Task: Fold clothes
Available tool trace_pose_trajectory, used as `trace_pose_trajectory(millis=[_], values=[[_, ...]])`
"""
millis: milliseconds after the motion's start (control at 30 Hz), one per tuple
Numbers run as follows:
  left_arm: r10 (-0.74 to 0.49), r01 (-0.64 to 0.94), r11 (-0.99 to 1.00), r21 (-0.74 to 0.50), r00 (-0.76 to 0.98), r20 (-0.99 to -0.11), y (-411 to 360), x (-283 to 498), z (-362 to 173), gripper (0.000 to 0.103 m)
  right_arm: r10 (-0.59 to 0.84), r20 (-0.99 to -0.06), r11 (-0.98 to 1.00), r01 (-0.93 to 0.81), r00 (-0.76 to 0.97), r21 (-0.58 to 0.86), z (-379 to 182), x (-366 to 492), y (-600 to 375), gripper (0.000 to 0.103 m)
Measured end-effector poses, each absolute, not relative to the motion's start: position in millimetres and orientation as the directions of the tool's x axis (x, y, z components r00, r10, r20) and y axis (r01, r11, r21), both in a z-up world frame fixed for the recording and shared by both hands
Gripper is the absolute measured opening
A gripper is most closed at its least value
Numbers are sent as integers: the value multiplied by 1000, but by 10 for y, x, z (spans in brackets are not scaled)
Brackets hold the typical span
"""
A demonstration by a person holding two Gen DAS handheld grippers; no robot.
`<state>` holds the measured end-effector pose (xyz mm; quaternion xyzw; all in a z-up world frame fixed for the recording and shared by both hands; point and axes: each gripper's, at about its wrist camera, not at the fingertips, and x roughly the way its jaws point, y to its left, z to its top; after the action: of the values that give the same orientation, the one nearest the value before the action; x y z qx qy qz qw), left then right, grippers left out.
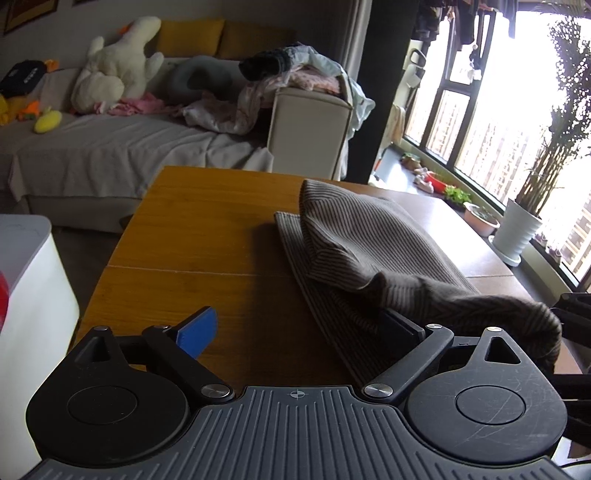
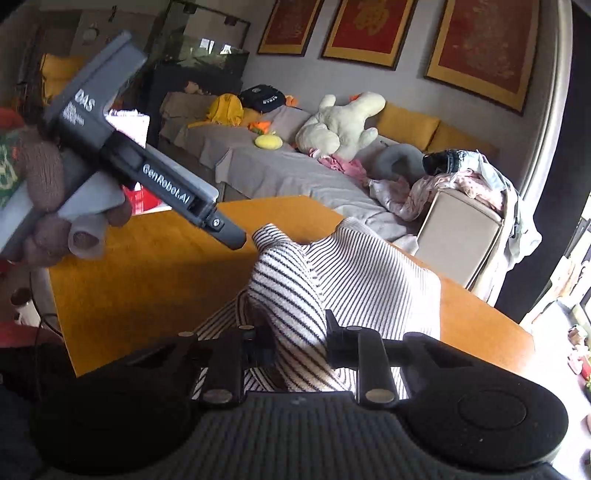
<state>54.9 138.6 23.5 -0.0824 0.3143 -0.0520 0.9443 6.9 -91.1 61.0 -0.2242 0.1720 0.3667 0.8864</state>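
While both jaws work the striped garment (image 1: 369, 236) on the wooden table (image 1: 207, 236), only 1 grips.
My left gripper (image 1: 295, 332) gapes wide, cloth draped over 1 finger; my right gripper (image 2: 295, 343) pinches a raised fold.

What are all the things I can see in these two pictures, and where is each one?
Striped garment: one, dark and pale stripes, partly folded on the table, a lifted fold between the right gripper's fingers.
Table: one, orange-brown wood, under the garment.
Sofa: one, grey cover, behind the table.
Plush toy: one, cream, on the sofa.
Cushions: at least two, mustard, along the sofa back.
Clothes pile: one heap, pink and pale, on the sofa arm.
Potted plant: one, white pot, by the window.
Framed pictures: three, red and gold, on the wall.
Left gripper: open, beside the garment.
Right gripper: closed on the garment.
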Motion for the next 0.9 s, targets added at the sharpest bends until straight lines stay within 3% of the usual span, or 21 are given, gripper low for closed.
trace_pose_trajectory(millis=[200, 233, 300, 367, 400, 467, 600, 833, 900], values=[[-165, 52, 977, -205, 795, -584, 1375, 562, 242, 98, 582, -550, 530, -792, 599, -302, 508, -124, -1013, 27], [-170, 57, 977, -207, 793, -585, 1358, 565, 238, 98, 575, -577, 511, -805, 580, -301, 420, -167, -989, 30], [-177, 72, 978, -198, 789, -588, 1312, 567, 237, 98, 565, -594, 469, -815, 572, -339, 303, -276, -947, 47], [-181, 92, 980, -177, 787, -590, 1268, 543, 247, 98, 573, -591, 430, -822, 568, -373, 321, -354, -946, 51], [-180, 101, 981, -165, 788, -589, 1246, 528, 253, 99, 582, -595, 415, -832, 555, -370, 369, -369, -961, 59], [-181, 114, 982, -150, 789, -587, 1231, 497, 265, 99, 617, -594, 402, -856, 516, -326, 503, -371, -1045, 66], [-195, 143, 981, -134, 789, -583, 1207, 421, 272, 101, 606, -617, 333, -865, 502, -376, 515, -492, -1109, 74], [-229, 227, 971, -77, 789, -570, 1105, 319, 295, 103, 553, -625, 365, -835, 551, -412, 292, -371, -918, 74], [-248, 252, 965, -72, 791, -560, 1105, 286, 311, 103, 536, -635, 408, -829, 557, -383, 303, -272, -846, 56]])
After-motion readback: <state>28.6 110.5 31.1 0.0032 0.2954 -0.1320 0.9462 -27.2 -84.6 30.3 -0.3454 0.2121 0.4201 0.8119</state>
